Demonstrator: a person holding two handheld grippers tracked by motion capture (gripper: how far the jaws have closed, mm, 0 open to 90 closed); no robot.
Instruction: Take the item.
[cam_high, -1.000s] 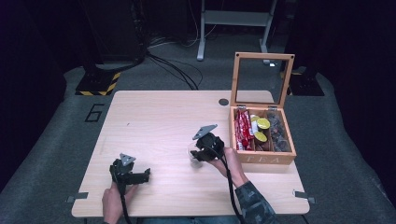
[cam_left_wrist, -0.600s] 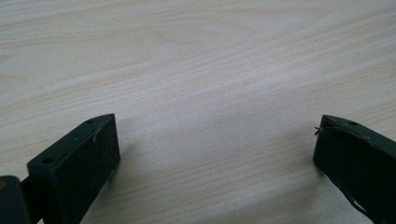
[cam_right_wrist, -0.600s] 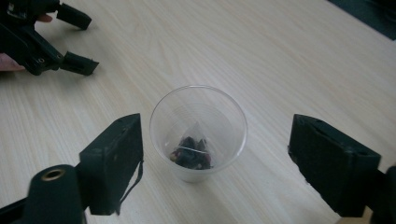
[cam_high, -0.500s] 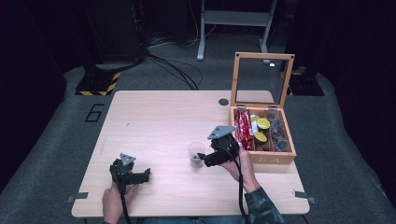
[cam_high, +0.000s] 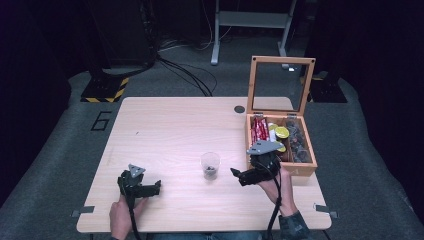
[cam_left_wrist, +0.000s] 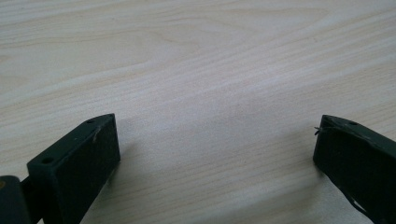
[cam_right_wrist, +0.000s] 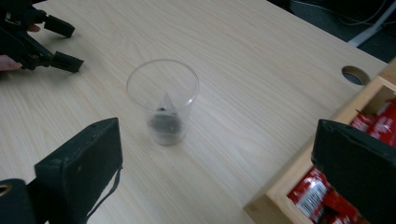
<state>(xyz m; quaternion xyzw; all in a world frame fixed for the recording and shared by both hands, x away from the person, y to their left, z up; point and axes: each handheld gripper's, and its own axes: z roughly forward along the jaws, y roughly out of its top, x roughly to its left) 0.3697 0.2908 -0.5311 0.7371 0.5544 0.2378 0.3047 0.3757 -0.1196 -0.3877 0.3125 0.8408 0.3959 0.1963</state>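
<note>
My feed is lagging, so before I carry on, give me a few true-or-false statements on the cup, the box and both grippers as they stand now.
1. The clear cup stands upright on the table. True.
2. The right gripper is shut on the cup. False: its fingers are spread wide and the cup stands apart from them.
3. The wooden box has its lid raised. True.
4. The cup is empty. False: something small and dark lies at its bottom.
5. The left gripper holds a red packet. False: it is open, with bare table between its fingers.
</note>
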